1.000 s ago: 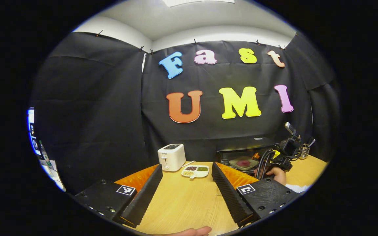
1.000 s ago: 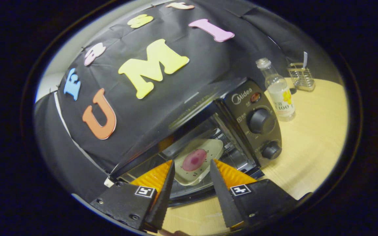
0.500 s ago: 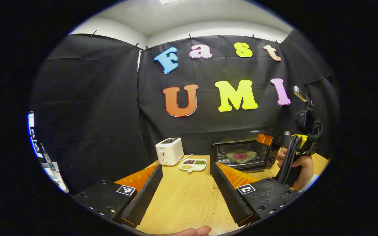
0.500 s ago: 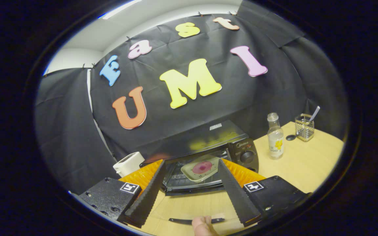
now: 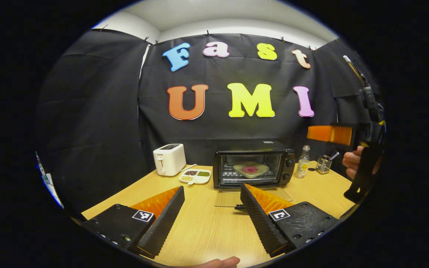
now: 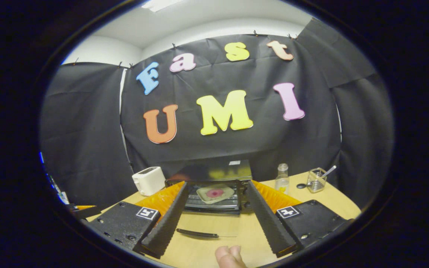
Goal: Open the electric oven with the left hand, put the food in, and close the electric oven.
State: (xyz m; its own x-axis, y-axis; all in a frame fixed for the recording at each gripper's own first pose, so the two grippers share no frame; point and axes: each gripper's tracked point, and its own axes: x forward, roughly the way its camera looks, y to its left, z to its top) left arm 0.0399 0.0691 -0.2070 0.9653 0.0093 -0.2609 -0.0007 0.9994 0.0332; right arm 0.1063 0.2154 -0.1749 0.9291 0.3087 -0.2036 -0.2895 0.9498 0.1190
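The electric oven stands toward the back of the wooden table, against the booth wall, its glass door folded down flat onto the tabletop and its cavity exposed. Inside, on the wire rack, rests the plate of food, a pale dish with a reddish round piece at its centre; in the right gripper view the same plate shows between that gripper's fingers. One second ago the right gripper was close at the oven mouth over the plate; it has since drawn back and upward, and now hangs with jaws released and nothing between them, held by a hand at the right edge of the left gripper view. The left gripper hovers low over the table, well in front of the door, its jaws likewise spread and empty. Loading therefore appears complete, and closing the door is judged the remaining step. A white toaster and a divided snack dish sit left of the oven; a bottle and a wire utensil holder sit to its right. Nothing lies on the lowered door or in its upward swing.
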